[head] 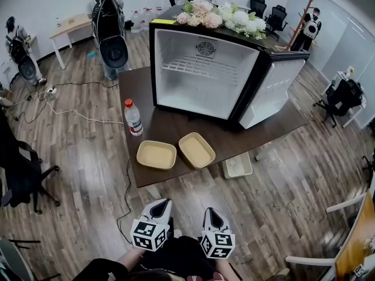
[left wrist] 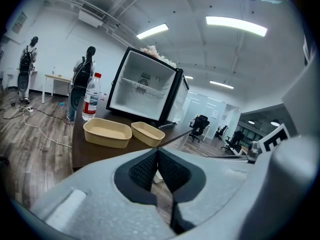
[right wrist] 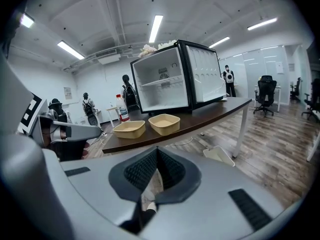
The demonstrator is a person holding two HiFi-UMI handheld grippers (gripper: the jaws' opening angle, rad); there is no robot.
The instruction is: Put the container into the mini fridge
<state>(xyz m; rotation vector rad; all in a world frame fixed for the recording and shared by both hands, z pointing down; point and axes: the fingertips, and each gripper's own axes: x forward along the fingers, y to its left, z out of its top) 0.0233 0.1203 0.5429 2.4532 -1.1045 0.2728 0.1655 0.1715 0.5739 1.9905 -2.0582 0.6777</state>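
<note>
Two tan containers sit side by side near the front edge of the dark table (head: 176,174): the left container (head: 156,154) (left wrist: 106,132) (right wrist: 129,129) and the right container (head: 197,149) (left wrist: 147,133) (right wrist: 164,123). Behind them the mini fridge (head: 211,75) (left wrist: 145,89) (right wrist: 172,79) stands with its door (head: 270,92) swung wide and its white inside bare. My left gripper (head: 162,205) (left wrist: 157,151) and right gripper (head: 212,213) (right wrist: 157,151) hang low in front of the table, both shut on nothing.
A water bottle (head: 133,117) stands left of the containers. Flowers (head: 220,15) lie on the fridge top. A white bin (head: 237,165) sits on the floor under the table. Cables (head: 70,113) trail at left. People stand at the back, office chairs around.
</note>
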